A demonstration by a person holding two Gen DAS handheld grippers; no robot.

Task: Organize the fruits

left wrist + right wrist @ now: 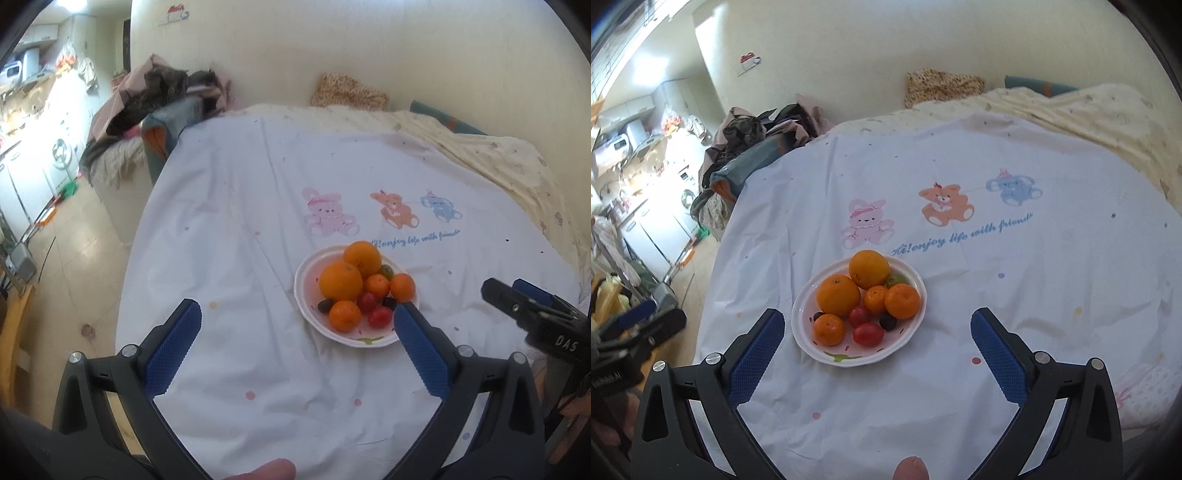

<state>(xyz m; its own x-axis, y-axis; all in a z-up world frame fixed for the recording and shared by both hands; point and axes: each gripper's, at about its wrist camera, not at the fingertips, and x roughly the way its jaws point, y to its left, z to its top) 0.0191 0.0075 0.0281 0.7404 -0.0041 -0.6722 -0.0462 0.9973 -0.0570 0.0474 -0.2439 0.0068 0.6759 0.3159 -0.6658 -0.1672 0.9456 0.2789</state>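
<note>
White plate (908,332) holds 5 oranges (837,295), tomatoes (868,334).

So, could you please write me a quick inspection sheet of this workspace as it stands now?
Surface: white sheet with cartoon animals, wrinkled, spread over a bed.
Job's things: white bowl holding two oranges, three tangerines, two red tomatoes, dark grapes and a green fruit; all fruit is inside the bowl.
Clutter: heap of clothes past the bed's far corner; patterned cushion at the wall.
Grippers: left gripper and right gripper both with jaws wide open, empty, short of the bowl.
Cables: nothing seen.
Surroundings: kitchen counter and appliances at left, too blurred to detail.
</note>
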